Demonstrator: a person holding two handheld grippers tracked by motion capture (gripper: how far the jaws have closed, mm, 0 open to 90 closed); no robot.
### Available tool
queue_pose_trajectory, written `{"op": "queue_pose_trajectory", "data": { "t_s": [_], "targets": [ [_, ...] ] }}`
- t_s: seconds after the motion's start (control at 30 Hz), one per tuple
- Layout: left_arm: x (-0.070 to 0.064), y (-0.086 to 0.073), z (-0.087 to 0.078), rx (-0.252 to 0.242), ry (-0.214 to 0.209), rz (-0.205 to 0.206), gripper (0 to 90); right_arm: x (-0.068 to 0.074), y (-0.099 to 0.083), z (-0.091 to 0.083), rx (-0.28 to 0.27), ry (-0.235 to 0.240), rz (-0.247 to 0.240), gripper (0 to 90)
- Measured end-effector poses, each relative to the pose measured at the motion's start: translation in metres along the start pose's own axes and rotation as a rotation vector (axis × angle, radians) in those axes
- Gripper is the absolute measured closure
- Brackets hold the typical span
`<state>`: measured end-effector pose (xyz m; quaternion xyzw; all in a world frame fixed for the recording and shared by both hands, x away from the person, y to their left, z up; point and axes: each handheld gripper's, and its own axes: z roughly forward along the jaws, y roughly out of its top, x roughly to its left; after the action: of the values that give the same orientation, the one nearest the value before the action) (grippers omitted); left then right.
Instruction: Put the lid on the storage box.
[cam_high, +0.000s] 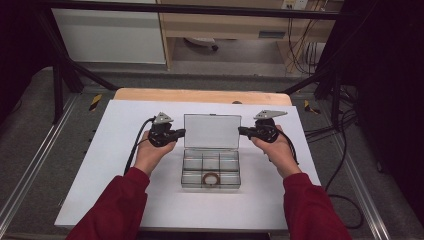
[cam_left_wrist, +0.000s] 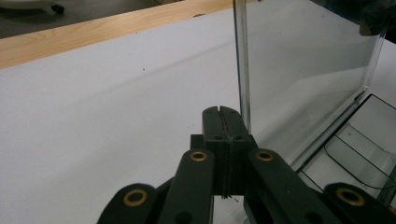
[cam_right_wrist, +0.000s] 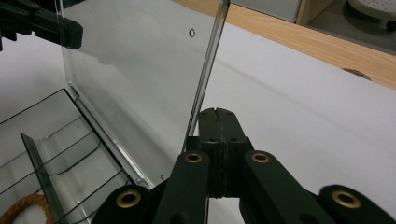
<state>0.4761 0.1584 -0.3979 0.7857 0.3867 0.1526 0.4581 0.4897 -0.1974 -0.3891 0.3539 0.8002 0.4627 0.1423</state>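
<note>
A clear plastic box (cam_high: 210, 170) sits in the middle of the white table (cam_high: 120, 195), with its lid (cam_high: 211, 131) standing straight up at the far side. Inside are 6 little rooms, and a brown ring of cord (cam_high: 212, 178) lies in the near middle one.

The person holds 2 grippers. The left gripper (cam_high: 178, 132) is at the left edge of the lid and the right gripper (cam_high: 242, 131) is at the right edge. In each gripper view the jaws are pressed tight together with nothing between them, and the lid's thin edge stands just beside them.

I think the step here is moving the lid, most likely tipping it down to close the box. To do it well, push both sides at the same pace so the lid does not twist. Go slowly, because the box is light and could slide on the smooth table.
</note>
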Motion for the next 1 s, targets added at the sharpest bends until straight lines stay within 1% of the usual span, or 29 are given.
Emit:
{"op": "queue_pose_trajectory", "data": {
  "t_s": [0.13,0.27,0.3,0.4,0.43,0.47,0.57,0.6,0.63,0.7,0.73,0.77,0.87,0.9,0.93,0.97,1.0],
  "targets": [
    [-0.003,-0.005,-0.005,-0.011,-0.014,-0.002,90.0,0.004,-0.001,-0.004,-0.002,0.013,-0.003,90.0],
    [-0.007,-0.01,-0.014,-0.021,-0.015,0.012,90.0,0.01,-0.004,-0.011,-0.005,0.032,-0.014,90.0],
    [-0.009,-0.012,-0.016,-0.024,-0.035,0.004,90.0,0.012,-0.005,-0.013,-0.005,0.036,-0.017,90.0],
    [-0.013,-0.018,-0.024,-0.033,-0.05,0.011,90.0,0.019,-0.011,-0.02,-0.011,0.047,-0.023,90.0],
    [-0.014,-0.021,-0.028,-0.036,-0.045,0.016,90.0,0.02,-0.013,-0.022,-0.016,0.05,-0.026,90.0],
    [-0.014,-0.024,-0.031,-0.038,-0.039,0.013,90.0,0.022,-0.015,-0.025,-0.016,0.051,-0.024,90.0],
    [-0.011,-0.032,-0.04,-0.056,-0.031,-0.014,90.0,0.024,-0.023,-0.031,-0.029,0.033,-0.005,90.0],
    [-0.011,-0.034,-0.043,-0.063,-0.017,-0.015,90.0,0.024,-0.026,-0.033,-0.03,0.021,-0.004,90.0],
    [-0.01,-0.036,-0.045,-0.07,-0.014,-0.02,90.0,0.025,-0.029,-0.035,-0.033,0.01,-0.001,90.0],
    [-0.01,-0.04,-0.051,-0.081,0.017,-0.014,90.0,0.027,-0.034,-0.038,-0.045,-0.006,0.003,90.0],
    [-0.01,-0.042,-0.054,-0.086,0.023,-0.019,90.0,0.029,-0.036,-0.041,-0.049,-0.014,0.006,90.0],
    [-0.011,-0.044,-0.057,-0.096,0.032,-0.022,90.0,0.031,-0.039,-0.043,-0.056,-0.028,0.0,90.0],
    [-0.013,-0.051,-0.07,-0.121,0.086,-0.015,90.0,0.039,-0.045,-0.051,-0.083,-0.074,-0.004,89.1],
    [-0.014,-0.053,-0.074,-0.133,0.107,-0.012,90.0,0.041,-0.048,-0.054,-0.098,-0.086,0.0,87.2],
    [-0.016,-0.056,-0.079,-0.15,0.138,-0.005,89.2,0.043,-0.05,-0.058,-0.112,-0.104,0.004,83.4],
    [-0.017,-0.059,-0.085,-0.164,0.17,0.007,84.4,0.045,-0.053,-0.061,-0.122,-0.13,0.009,78.5],
    [-0.019,-0.062,-0.091,-0.186,0.179,0.005,79.6,0.047,-0.055,-0.066,-0.139,-0.149,0.01,74.1]
  ]
}}
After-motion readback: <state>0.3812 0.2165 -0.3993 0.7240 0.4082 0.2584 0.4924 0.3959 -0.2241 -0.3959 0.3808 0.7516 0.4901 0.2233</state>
